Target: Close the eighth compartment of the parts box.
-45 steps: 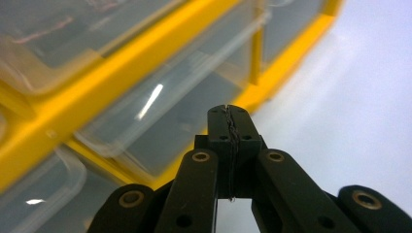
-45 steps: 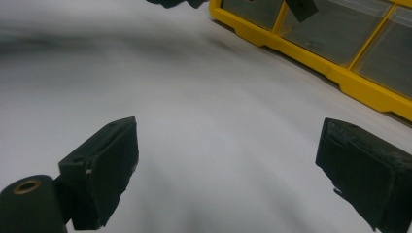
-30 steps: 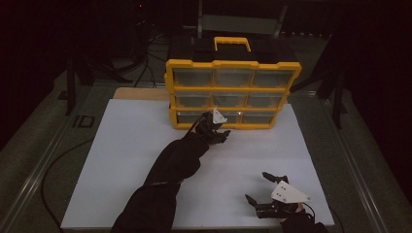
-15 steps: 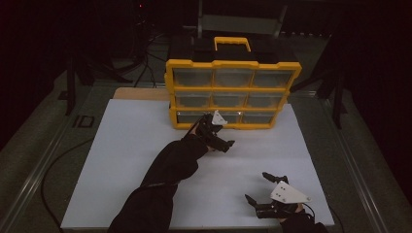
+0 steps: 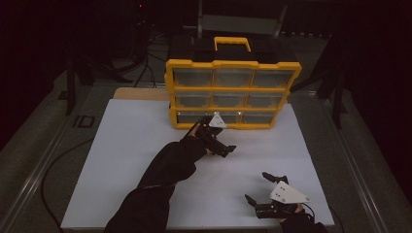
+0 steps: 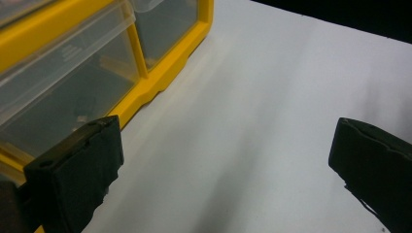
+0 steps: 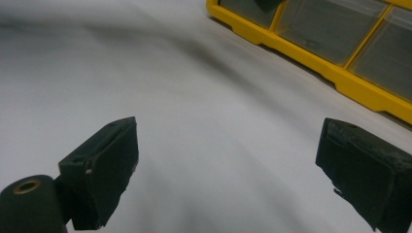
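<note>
Drawer cabinet [image 5: 232,92] stands at the far edge of the table [image 5: 126,160]; yellow frame, clear plastic drawers, all shut. Left hand-held gripper [image 5: 221,145] just before the bottom row, jaws just opened wide, nothing between them. Right hand-held gripper [image 5: 260,189] open too, well apart, near edge. Drawers [image 6: 73,82] likely light, stiff, slick-fronted; grip the front lip, pull straight

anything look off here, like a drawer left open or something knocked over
Nothing stands out. The yellow drawer cabinet stands upright and square at the back of the white board, with no drawer visibly sticking out. The left gripper, just in front of the bottom row, has just been opening and holds nothing. The right gripper is open too.
</note>
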Tool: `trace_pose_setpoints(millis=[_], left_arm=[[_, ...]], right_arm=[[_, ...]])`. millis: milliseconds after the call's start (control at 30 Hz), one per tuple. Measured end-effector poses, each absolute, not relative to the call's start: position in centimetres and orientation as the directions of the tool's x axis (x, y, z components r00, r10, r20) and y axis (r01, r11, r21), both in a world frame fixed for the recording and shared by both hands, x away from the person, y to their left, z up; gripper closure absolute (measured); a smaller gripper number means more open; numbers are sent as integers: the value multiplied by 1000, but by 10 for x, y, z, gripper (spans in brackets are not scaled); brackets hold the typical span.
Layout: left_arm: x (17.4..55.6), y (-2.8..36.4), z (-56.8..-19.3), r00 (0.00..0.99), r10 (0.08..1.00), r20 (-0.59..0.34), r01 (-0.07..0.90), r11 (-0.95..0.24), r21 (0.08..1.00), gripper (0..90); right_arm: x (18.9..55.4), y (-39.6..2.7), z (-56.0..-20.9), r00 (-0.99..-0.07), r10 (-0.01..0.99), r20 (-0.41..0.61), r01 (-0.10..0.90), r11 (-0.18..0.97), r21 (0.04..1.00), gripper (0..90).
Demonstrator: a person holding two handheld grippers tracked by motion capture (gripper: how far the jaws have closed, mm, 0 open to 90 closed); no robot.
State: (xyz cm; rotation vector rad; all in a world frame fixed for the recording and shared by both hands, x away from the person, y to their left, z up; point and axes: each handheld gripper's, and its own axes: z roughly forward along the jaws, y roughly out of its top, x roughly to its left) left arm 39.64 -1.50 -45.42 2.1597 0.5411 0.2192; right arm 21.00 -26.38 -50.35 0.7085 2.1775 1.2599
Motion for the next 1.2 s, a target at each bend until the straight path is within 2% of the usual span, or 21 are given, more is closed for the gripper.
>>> trace_pose_setpoints(millis=[567,1200], left_arm=[[379,0,-451,911,412,-31,267,-529,806,0],[342,43,-466,918,396,-25,245,-517,820,0]], right_arm=[[210,-264,-503,-726,665,-176,180,430,885,84],[210,-263,-504,-725,665,-179,180,434,883,84]])
